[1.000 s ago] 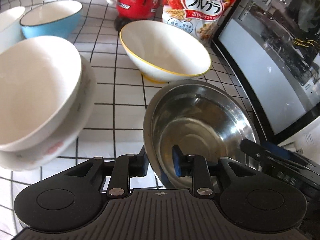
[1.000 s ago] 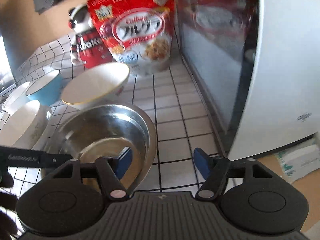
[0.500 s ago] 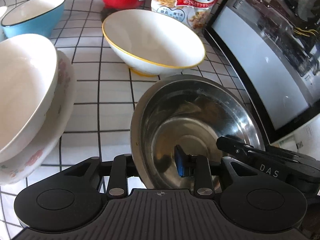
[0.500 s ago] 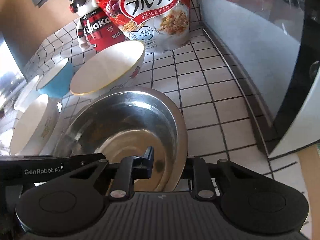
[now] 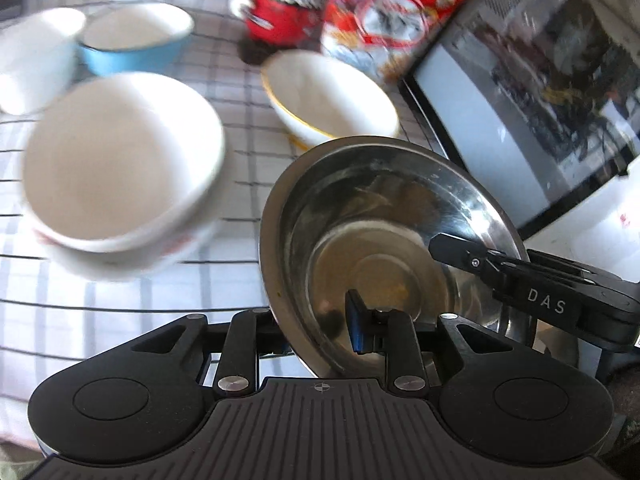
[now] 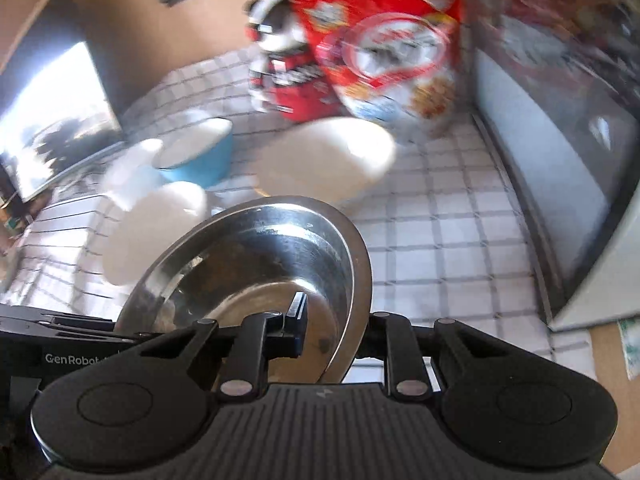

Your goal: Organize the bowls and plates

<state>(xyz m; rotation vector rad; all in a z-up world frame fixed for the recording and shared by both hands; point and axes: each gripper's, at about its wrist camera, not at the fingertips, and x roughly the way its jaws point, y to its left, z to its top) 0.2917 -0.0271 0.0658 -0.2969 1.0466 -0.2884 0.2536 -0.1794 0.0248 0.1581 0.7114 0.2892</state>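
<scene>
A steel bowl point(image 5: 380, 220) point(image 6: 260, 248) hangs tilted above the checked cloth, held from two sides. My left gripper point(image 5: 316, 332) has the near left rim between its closing jaws, one blue pad inside the bowl. My right gripper point(image 6: 336, 328) is shut on the opposite rim and reaches in from the right as a black arm point(image 5: 540, 292). To the left, a white bowl point(image 5: 120, 168) sits nested in a flower-patterned bowl. Behind stand a yellow-rimmed bowl point(image 5: 332, 96) point(image 6: 328, 160), a blue bowl point(image 5: 136, 40) point(image 6: 200, 156) and a white bowl point(image 5: 36, 56).
A red cereal bag point(image 5: 392, 20) point(image 6: 392, 52) and a red bottle-shaped figure point(image 5: 284, 8) stand at the back. A microwave point(image 5: 520, 100) point(image 6: 560, 160) walls off the right side. The checked cloth point(image 5: 120, 312) covers the counter.
My right gripper has shut on the steel bowl's rim. Both grippers have risen with the bowl off the cloth, and the other bowls now look farther below and blurred.
</scene>
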